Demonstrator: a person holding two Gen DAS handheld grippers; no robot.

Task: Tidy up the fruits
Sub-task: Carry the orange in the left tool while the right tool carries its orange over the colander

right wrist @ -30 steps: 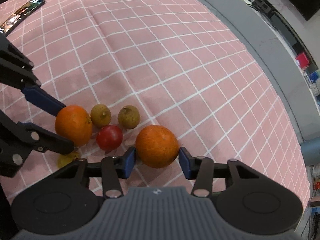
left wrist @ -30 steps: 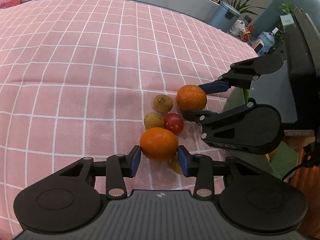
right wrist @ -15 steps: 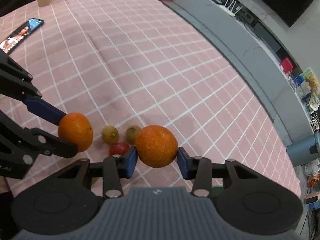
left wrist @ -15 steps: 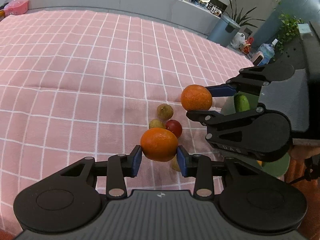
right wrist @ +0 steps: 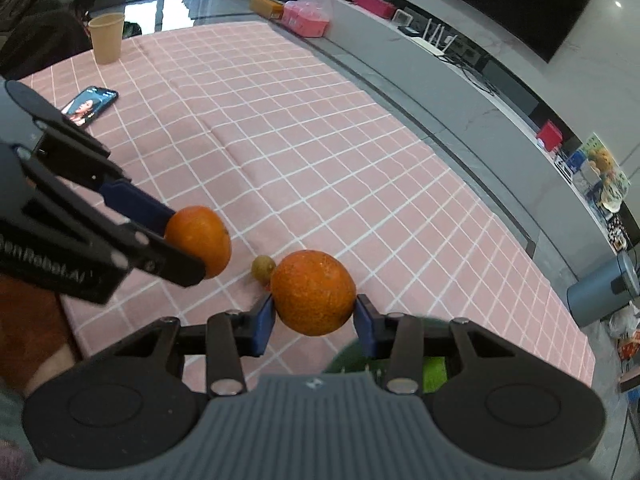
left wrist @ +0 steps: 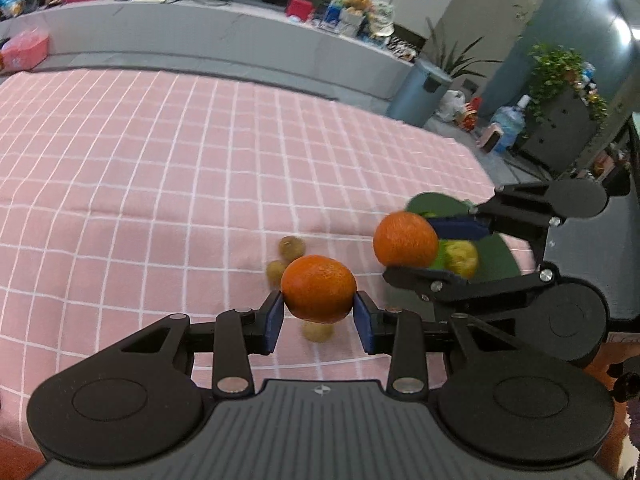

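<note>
My left fingers (left wrist: 273, 322) are clamped on an orange (left wrist: 318, 288), blue pads pressing both its sides, and I have it lifted clear of the pink checked surface (left wrist: 160, 184). From the right wrist camera, the left gripper (right wrist: 176, 242) comes in from the left edge with that same orange (right wrist: 199, 240) in its grip, above the cloth.

My right fingers (right wrist: 265, 322) are clenched on a second orange (right wrist: 313, 293), which is also off the surface. In the left camera, the right gripper (left wrist: 416, 246) reaches in from the right, its orange (left wrist: 405, 239) hanging over the near edge of a green plate (left wrist: 494, 258). On that plate, just behind the held orange, sit a yellow fruit (left wrist: 460, 258) and something green I can't identify.

Down on the cloth, two small brownish fruits (left wrist: 291, 246) lie close together just beyond my left orange, and a yellowish one (left wrist: 317, 331) sits directly beneath it. The right camera catches only one small fruit (right wrist: 263, 268), peeking out left of its orange.

Far left on the surface there's a phone (right wrist: 90, 105) lying flat, and beyond it a paper cup (right wrist: 106, 38) standing upright.
</note>
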